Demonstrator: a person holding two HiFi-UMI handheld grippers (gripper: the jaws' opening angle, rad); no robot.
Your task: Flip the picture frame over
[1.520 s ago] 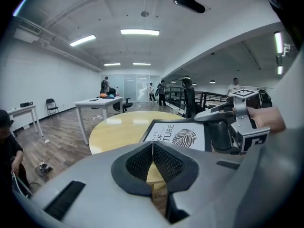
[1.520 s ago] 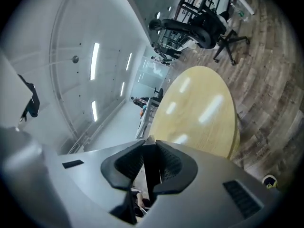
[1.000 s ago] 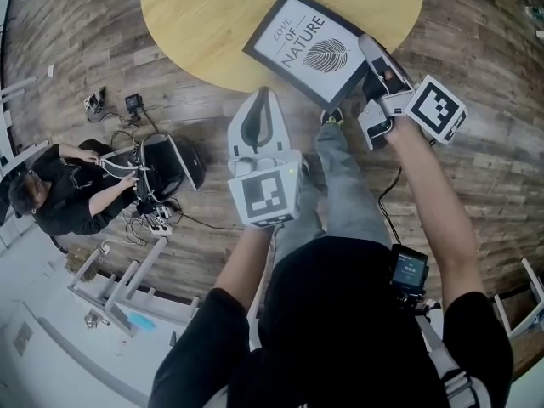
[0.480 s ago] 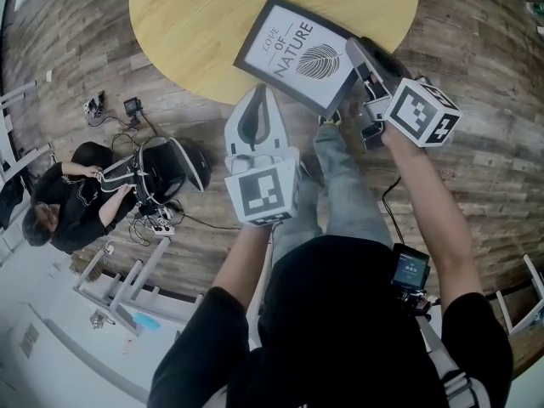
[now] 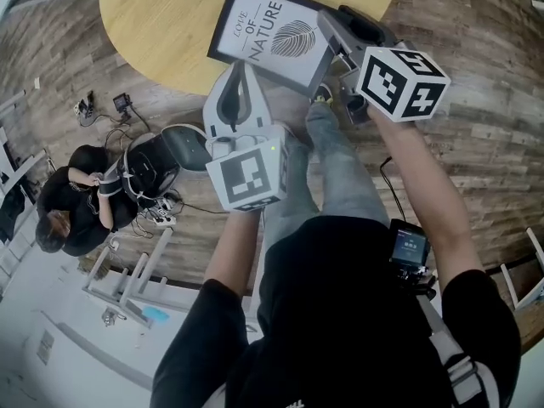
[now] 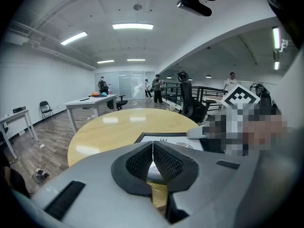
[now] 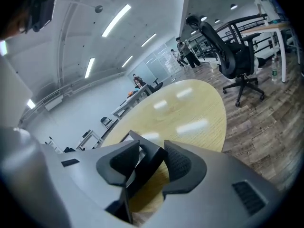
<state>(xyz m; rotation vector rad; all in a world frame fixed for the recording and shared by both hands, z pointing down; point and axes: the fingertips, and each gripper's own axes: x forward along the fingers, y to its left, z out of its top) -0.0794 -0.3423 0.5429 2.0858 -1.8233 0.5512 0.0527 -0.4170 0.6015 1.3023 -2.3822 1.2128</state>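
Note:
The black picture frame (image 5: 270,34) lies print side up on the round wooden table (image 5: 161,24), its near right corner over the table's edge. My right gripper (image 5: 333,31) reaches that corner from the right. Its jaws are opening, and the frame's black edge (image 7: 142,170) stands slanted between the pads without being pinched. My left gripper (image 5: 240,65) is shut and empty, its tip just short of the frame's near edge. In the left gripper view the frame (image 6: 166,139) shows beyond the closed pads (image 6: 164,163).
A person sits on the floor (image 5: 76,202) at the left among cables and a dark bag (image 5: 157,164). A white rack (image 5: 127,283) lies nearer. An office chair (image 7: 232,51) stands beyond the table on the right. White desks (image 6: 88,103) stand further back.
My right gripper has rolled, turning its marker cube upward, and its jaws have spread around the frame's corner. My left gripper has edged closer to the frame.

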